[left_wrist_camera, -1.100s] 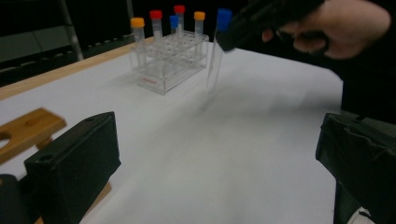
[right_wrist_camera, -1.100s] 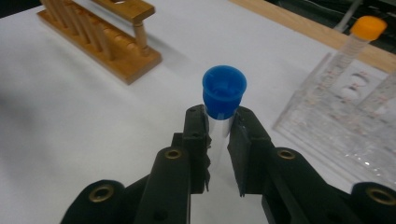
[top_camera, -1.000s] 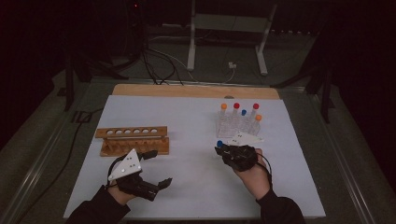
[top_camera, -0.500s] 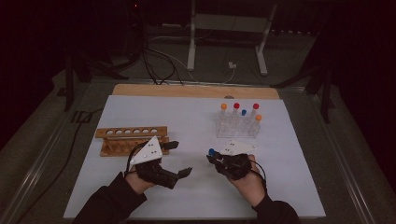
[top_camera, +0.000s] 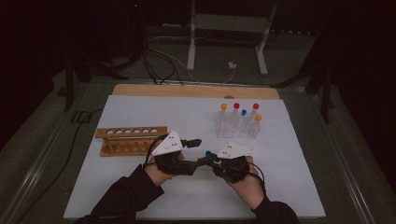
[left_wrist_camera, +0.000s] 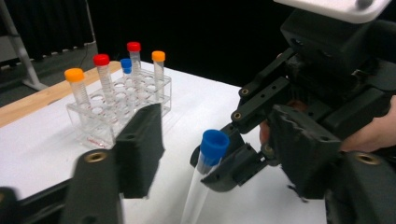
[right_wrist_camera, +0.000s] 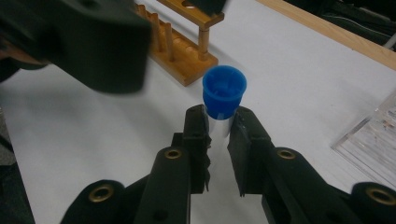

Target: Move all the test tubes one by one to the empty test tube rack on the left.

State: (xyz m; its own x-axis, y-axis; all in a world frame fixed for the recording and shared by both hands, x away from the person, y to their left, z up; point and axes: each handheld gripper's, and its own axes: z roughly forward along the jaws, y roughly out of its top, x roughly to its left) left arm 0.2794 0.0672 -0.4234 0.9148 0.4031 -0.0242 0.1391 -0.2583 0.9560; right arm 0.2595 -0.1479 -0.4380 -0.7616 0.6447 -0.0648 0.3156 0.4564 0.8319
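Right gripper [right_wrist_camera: 218, 135] clamps a blue-capped tube [right_wrist_camera: 224, 93] just under its cap, holding it above the mat between the two hands. Left gripper [left_wrist_camera: 219, 154] stands open around the tube, not yet closed. Five tubes wait in the clear rack [top_camera: 237, 128]; the wooden rack [top_camera: 130, 140] looks empty. Judging by this, the transfer has barely begun: handover, then placing, remain.

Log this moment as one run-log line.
right claw: shut on blue-capped tube | left claw: open around it | clear rack: five tubes
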